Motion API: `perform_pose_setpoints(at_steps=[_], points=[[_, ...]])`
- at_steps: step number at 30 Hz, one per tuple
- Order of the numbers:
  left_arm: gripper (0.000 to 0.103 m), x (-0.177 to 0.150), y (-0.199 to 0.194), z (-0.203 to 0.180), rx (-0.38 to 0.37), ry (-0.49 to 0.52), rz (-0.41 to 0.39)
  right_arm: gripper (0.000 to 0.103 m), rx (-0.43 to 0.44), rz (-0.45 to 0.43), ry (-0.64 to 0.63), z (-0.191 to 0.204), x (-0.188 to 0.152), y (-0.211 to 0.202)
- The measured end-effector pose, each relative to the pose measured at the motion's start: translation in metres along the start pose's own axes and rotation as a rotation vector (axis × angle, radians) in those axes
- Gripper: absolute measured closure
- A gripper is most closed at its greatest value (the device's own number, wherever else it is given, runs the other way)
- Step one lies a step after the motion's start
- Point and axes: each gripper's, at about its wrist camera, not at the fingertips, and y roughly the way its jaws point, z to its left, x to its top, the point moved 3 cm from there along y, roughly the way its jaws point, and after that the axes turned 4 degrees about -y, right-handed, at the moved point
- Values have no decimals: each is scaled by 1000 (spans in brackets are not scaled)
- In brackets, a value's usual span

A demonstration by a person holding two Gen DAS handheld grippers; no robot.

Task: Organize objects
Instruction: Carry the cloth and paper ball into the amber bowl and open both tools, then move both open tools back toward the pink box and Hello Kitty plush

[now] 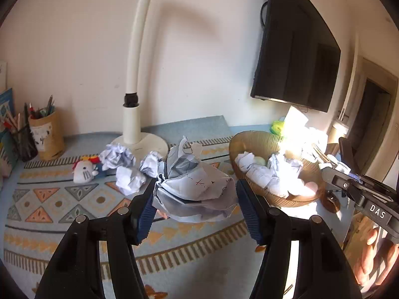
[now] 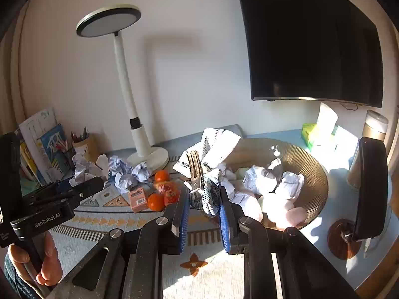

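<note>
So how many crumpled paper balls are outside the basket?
4. Three paper balls lie on the mat near the lamp base; a fourth ball is held in the left gripper. Others may hide behind it.

A white desk lamp [image 2: 139,147] stands at the back of the patterned blue table mat [image 1: 74,199], against the wall. Crumpled white paper balls [image 1: 119,159] lie before its base. Right of them sits a ribbed brown bowl [image 2: 306,169] holding more paper. A cardboard pencil holder [image 1: 47,134] stands far left.
</note>
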Motion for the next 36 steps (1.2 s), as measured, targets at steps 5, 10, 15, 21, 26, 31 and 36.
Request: perform_pose_setpoints(at_steps=[5, 10, 15, 21, 26, 31, 36], points=[[44, 39, 64, -51, -74, 56, 33, 82, -113, -7, 143, -65, 41, 32], [44, 36, 136, -87, -100, 108, 117, 82, -109, 90, 240, -106, 53, 95], [40, 29, 175, -106, -127, 148, 156, 75, -83, 124, 271, -118, 59, 134], [1, 21, 174, -112, -170, 159, 153, 44, -48, 152, 270, -125, 52, 142], [1, 12, 145, -98, -153, 152, 163, 44, -27, 163, 288, -120, 41, 124], [1, 11, 89, -63, -101, 103, 103, 44, 21, 128, 280, -94, 43, 86], [1, 16, 17, -4, 42, 4, 0, 43, 79, 73, 213, -46, 57, 48]])
